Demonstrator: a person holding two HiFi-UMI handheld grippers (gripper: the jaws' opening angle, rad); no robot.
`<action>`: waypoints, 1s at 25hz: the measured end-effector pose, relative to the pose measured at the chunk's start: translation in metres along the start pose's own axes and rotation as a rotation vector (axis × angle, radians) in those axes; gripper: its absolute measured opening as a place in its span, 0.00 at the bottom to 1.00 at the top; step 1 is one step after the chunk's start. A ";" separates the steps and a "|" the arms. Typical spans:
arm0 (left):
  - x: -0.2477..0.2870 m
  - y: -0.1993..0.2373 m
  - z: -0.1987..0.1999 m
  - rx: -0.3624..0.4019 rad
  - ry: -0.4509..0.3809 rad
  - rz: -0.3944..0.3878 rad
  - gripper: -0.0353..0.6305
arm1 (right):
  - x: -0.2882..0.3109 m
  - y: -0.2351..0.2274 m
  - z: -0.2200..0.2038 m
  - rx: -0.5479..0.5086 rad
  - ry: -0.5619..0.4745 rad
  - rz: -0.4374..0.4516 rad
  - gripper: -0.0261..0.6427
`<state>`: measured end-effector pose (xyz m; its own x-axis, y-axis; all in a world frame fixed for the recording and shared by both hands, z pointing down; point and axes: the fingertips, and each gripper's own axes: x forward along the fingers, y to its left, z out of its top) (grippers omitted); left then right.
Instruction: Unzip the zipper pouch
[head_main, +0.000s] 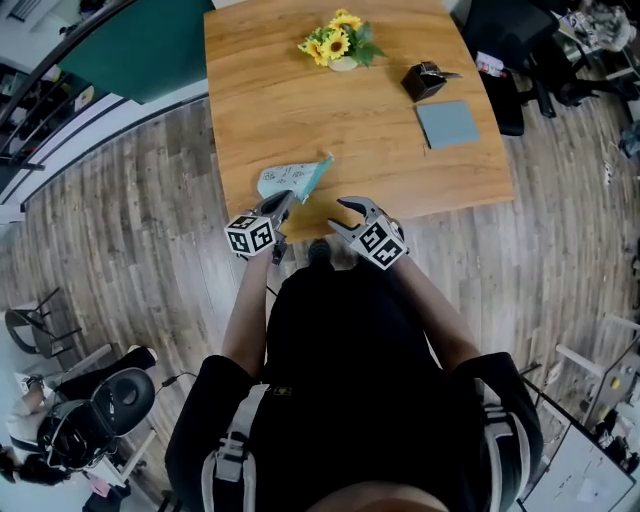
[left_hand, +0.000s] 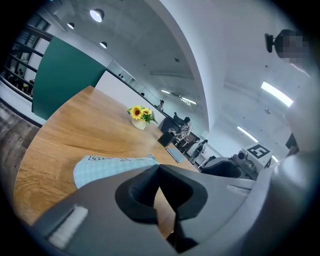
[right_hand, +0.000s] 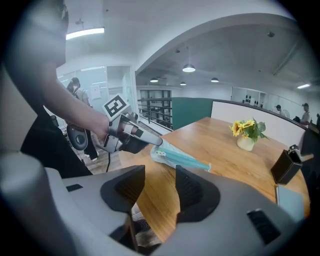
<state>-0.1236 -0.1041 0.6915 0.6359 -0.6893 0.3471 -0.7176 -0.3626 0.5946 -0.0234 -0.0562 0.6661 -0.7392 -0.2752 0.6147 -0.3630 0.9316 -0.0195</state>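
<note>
I count 1 zipper pouch (head_main: 293, 180), 1 sunflower pot (head_main: 340, 47), 1 black box (head_main: 425, 80), 1 grey pad (head_main: 447, 124).

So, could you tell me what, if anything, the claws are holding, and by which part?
The left claw is shut on the pouch, pinching its near end; the right claw is open and empty.

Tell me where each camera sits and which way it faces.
Head view: on the person's head, looking steeply down at the table; shows torso, forearms, left gripper and right gripper.
Left gripper view: rides the left gripper, looking along its closed jaws over the zipper pouch toward the sunflowers; the right gripper's marker cube shows.
Right gripper view: rides the right gripper, looking between its open jaws at the left gripper pinching the zipper pouch; the person's hand shows.
Shared: both gripper views show zipper pouch and sunflowers.
</note>
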 end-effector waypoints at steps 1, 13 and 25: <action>-0.001 -0.002 0.004 -0.002 -0.007 -0.005 0.05 | 0.000 -0.001 0.003 -0.005 -0.002 -0.003 0.33; -0.013 -0.023 0.044 -0.065 -0.116 -0.072 0.05 | 0.009 -0.006 0.038 -0.066 -0.043 -0.068 0.32; -0.018 -0.056 0.064 -0.032 -0.145 -0.149 0.05 | 0.011 -0.009 0.085 -0.137 -0.161 -0.164 0.21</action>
<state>-0.1132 -0.1116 0.6052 0.6847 -0.7138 0.1470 -0.6081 -0.4484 0.6551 -0.0764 -0.0875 0.6059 -0.7615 -0.4495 0.4671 -0.4137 0.8917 0.1836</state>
